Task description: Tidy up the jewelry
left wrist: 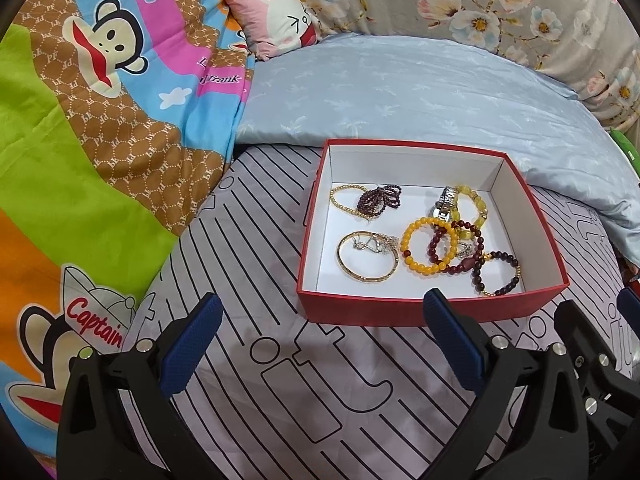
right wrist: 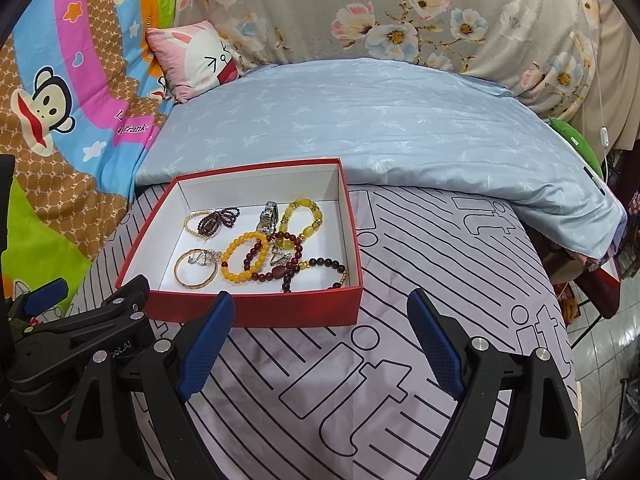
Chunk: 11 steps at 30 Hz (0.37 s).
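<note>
A red box (left wrist: 432,306) (right wrist: 256,310) with a white inside sits on the striped bedsheet and holds several pieces of jewelry. Among them are a gold bangle (left wrist: 370,276) (right wrist: 196,282), an orange bead bracelet (left wrist: 424,268) (right wrist: 236,274), a yellow bead bracelet (left wrist: 480,208) (right wrist: 316,216), dark red bead bracelets (left wrist: 500,292) (right wrist: 280,272), a silver watch (left wrist: 444,204) (right wrist: 269,216) and a small purple bead strand (left wrist: 376,198) (right wrist: 216,220). My left gripper (left wrist: 320,312) is open just in front of the box, nothing between its fingers. My right gripper (right wrist: 322,312) is open too, at the box's near right corner.
A light blue quilt (left wrist: 400,96) (right wrist: 360,120) lies behind the box. A cartoon monkey blanket (left wrist: 100,120) is piled at the left, with a small pink pillow (left wrist: 276,16) and floral bedding (right wrist: 400,8) behind. The bed edge and tiled floor (right wrist: 600,352) are at the right.
</note>
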### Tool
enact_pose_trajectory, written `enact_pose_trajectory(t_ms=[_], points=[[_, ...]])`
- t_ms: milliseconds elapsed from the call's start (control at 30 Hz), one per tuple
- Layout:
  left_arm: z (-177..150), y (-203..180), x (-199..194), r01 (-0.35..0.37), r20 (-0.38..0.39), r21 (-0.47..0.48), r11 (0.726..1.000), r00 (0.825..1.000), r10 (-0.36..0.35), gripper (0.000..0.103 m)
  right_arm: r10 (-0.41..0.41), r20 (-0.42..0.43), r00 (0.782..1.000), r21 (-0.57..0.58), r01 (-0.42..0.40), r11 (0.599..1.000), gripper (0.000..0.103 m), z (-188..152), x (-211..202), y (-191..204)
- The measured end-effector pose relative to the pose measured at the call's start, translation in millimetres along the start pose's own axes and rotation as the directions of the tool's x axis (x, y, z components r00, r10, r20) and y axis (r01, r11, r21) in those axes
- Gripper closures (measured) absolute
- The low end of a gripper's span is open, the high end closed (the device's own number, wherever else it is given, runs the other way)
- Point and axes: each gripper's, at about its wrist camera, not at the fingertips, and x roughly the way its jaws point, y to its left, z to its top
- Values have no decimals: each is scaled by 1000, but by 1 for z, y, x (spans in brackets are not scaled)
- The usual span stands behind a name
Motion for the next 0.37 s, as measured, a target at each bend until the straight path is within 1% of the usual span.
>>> enact_pose_trajectory(t_ms=[133, 267, 367], points=[[0, 1, 1, -2, 0, -5, 1000, 1000, 2, 7, -1, 0, 1000, -4, 1, 1000, 19, -1, 0, 1], [1, 4, 2, 29, 2, -22, 999, 1000, -29, 7, -3, 1, 1000, 0, 3, 1000, 19, -1, 0, 1], [1, 3, 3, 34, -1, -23, 999, 999, -34, 7, -5, 0, 1000, 1, 5, 1000, 19, -1, 0, 1]])
